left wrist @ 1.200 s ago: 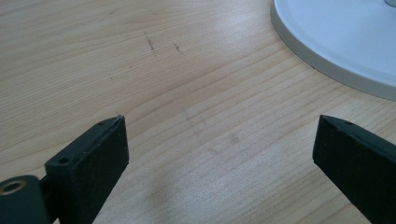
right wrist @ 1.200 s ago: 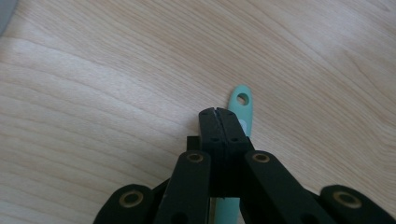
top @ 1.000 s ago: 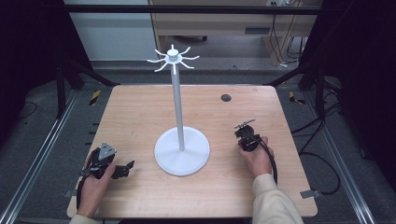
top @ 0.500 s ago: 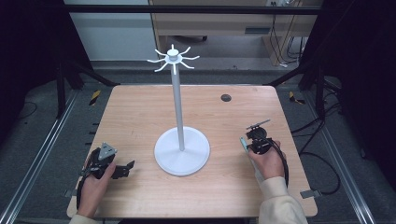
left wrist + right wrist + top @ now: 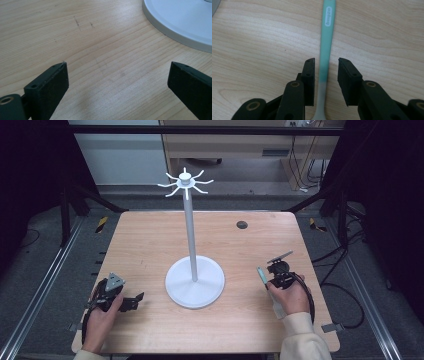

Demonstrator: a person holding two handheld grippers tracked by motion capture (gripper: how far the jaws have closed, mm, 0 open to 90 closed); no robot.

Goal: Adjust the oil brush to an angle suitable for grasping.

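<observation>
A teal toothbrush point(image 5: 327, 32) lies flat on the wooden table, its handle running away from me between the jaws of my right gripper point(image 5: 325, 61). Those jaws stand slightly apart, with a thin gap on each side of the handle. From above, the toothbrush point(image 5: 261, 275) lies just left of the right gripper point(image 5: 270, 280), right of the white stand's round base point(image 5: 195, 282). My left gripper point(image 5: 131, 301) rests at the front left, open wide over bare wood point(image 5: 117, 67). The stand's base rim point(image 5: 180, 25) lies beyond its right jaw.
The stand's tall pole point(image 5: 189, 230) carries a ring of hooks point(image 5: 185, 182) at its top. A small dark round disc point(image 5: 242, 224) sits at the far right of the table. Black cable loops right of the person's right hand point(image 5: 310, 300). Metal rails flank the table.
The right gripper has moved right and toward the person, away from the stand. The toothbrush now shows on the table beside it. The left gripper has stayed put.
</observation>
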